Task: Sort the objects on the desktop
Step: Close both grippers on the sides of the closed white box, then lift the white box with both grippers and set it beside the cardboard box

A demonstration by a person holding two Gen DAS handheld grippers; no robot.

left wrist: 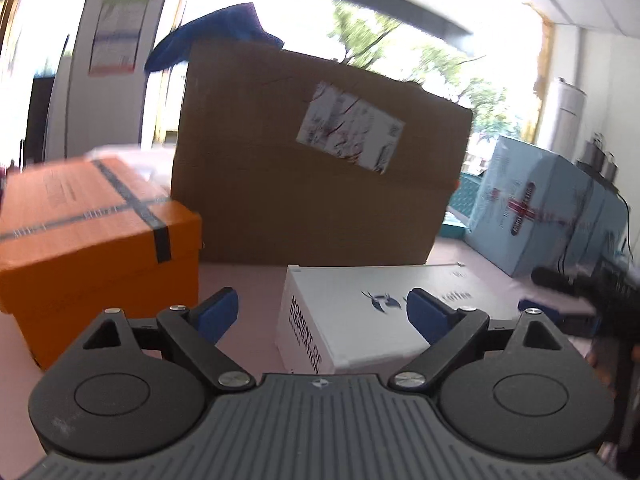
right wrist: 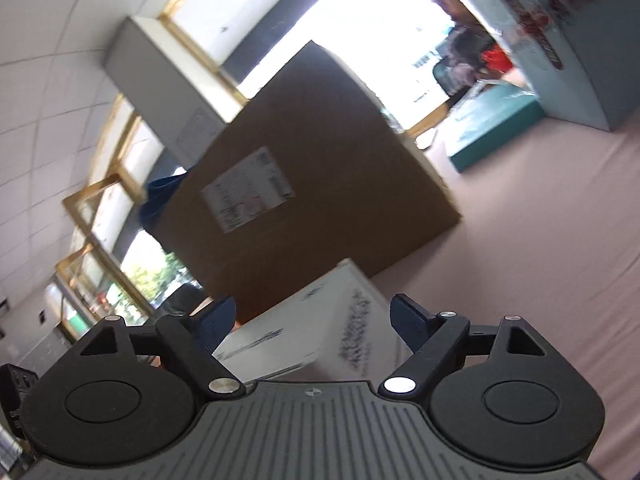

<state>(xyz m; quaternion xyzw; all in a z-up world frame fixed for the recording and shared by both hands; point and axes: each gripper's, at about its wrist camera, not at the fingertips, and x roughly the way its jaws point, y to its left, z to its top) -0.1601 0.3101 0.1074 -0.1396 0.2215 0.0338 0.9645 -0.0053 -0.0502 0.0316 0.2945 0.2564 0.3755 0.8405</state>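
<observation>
1. Open pink tabletop [right wrist: 540,264] fills the right side of the right wrist view; in the left wrist view only a narrow strip shows at lower centre, between the taped orange cardboard box [left wrist: 92,240] at left and the flat white printed box [left wrist: 360,312] at centre
2. A tall brown cardboard carton with a white label [left wrist: 312,184] closes off the middle of both views, a pale blue box with a red cross mark [left wrist: 540,204] stands at right, and a teal tray [right wrist: 496,136] lies at upper right
3. The left gripper [left wrist: 322,312] has its jaws spread wide, holding nothing; the white box sits just ahead, its left edge between the blue fingertips [left wrist: 218,312]
4. The right gripper [right wrist: 312,316] is tilted, jaws equally wide and empty; the white box, blurred, lies between them
</observation>
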